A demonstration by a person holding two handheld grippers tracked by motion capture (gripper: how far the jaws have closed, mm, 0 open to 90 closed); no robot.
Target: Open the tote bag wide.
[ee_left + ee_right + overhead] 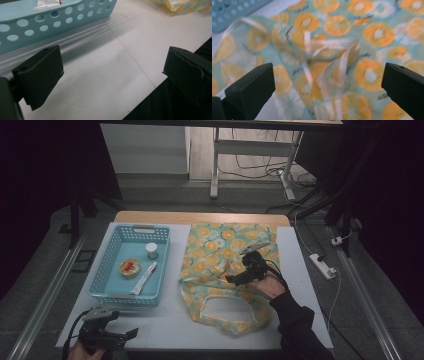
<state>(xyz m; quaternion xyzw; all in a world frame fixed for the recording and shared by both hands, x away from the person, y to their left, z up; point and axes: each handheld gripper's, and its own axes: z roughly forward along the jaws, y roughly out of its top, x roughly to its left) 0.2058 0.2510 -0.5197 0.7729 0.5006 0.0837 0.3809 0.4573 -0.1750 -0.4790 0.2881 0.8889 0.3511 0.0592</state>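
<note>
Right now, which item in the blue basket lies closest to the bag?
The white tube: it lies slanted along the blue basket's bag-side wall, past the round tin and small jar.

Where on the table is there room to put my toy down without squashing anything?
The front strip of the white table is bare, between the blue basket, the orange-print bag and the left gripper. A narrow bare strip runs between basket and bag. The basket holds a jar, a tube and a round tin; the right gripper hovers open over the bag.

Lab or workshop: dark surrounds, metal rails (pixel 45 287), power strip (pixel 322 265), floor cables (pixel 260 167), desk frame (pixel 216 162).
</note>
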